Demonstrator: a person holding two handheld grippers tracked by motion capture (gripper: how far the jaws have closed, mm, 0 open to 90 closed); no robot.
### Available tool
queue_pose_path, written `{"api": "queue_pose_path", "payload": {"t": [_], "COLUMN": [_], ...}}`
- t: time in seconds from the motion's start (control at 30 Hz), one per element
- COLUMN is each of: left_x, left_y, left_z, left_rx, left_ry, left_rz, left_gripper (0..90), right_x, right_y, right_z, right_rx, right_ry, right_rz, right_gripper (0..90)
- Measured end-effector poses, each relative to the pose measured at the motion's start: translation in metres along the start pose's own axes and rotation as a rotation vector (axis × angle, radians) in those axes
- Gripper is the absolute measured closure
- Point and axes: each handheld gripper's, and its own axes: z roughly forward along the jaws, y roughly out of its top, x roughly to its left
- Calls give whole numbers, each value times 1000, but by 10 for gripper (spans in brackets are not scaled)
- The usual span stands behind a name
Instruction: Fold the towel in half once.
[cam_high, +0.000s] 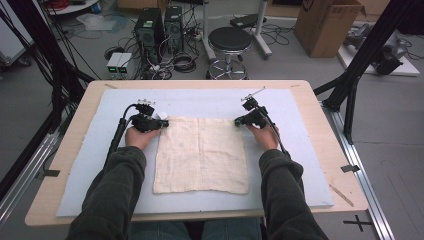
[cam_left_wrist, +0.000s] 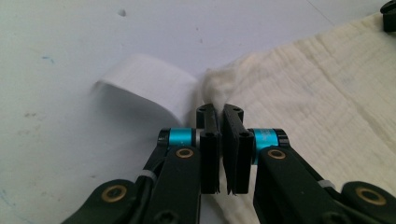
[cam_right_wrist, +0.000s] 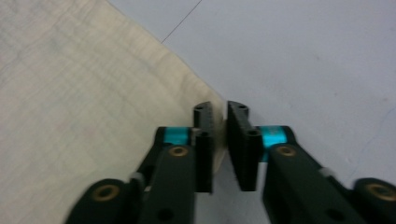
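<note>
Cream gauze cloth (cam_high: 201, 155) lies flat at centre of grey mat (cam_high: 300, 165). Thin, limp, light; will drape and sag, not slippery. Best hold: far corners. Left gripper (cam_left_wrist: 220, 110) clamped on far-left corner beside white label (cam_left_wrist: 144, 86); right gripper (cam_right_wrist: 220, 108) clamped on far-right corner.

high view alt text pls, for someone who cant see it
A person holds the left gripper and right gripper shut on the two far corners of a cream cloth, which lies flat on a grey mat covering a wooden table.
</note>
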Motion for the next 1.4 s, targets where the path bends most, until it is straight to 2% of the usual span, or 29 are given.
{"api": "queue_pose_path", "payload": {"t": [0.1, 0.2, 0.37, 0.47, 0.53, 0.7, 0.77, 0.93, 1.0, 1.27, 1.33, 1.4], "left_x": [1, 1, 0, -4, -7, -14, -20, -26, -26, -34, -36, -38], "left_y": [2, 3, 5, 5, 6, 9, 10, 9, 8, 8, 4, -3], "left_z": [-4, -8, -12, -14, -16, -24, -26, -32, -37, -56, -59, -61], "left_rx": [-27, -39, -53, -52, -54, -70, -70, -60, -67, -77, -102, -100], "left_ry": [1, -2, -9, -17, -22, -35, -34, -27, -29, -37, -45, -43], "left_rz": [-2, 1, 12, 34, 50, 57, 88, 124, 118, 163, 152, 158], "left_gripper": [860, 863, 865, 864, 864, 864, 864, 864, 864, 864, 864, 864], "right_x": [0, -2, -1, 1, 2, 6, 8, 16, 19, 24, 27, 29], "right_y": [0, 0, 2, 0, -3, -10, -10, -9, -9, -11, -12, -16], "right_z": [-1, -6, -14, -18, -21, -28, -32, -41, -45, -63, -66, -68], "right_rx": [7, -13, -43, -75, -89, -111, -118, -144, -161, -209, -220, -226], "right_ry": [2, 16, 16, 31, 43, 44, 45, 54, 56, 84, 88, 101], "right_rz": [3, 14, -4, -16, -6, -26, -31, -63, -72, -94, -101, -96], "right_gripper": [845, 845, 845, 845, 845, 845, 845, 845, 845, 845, 844, 844]}}
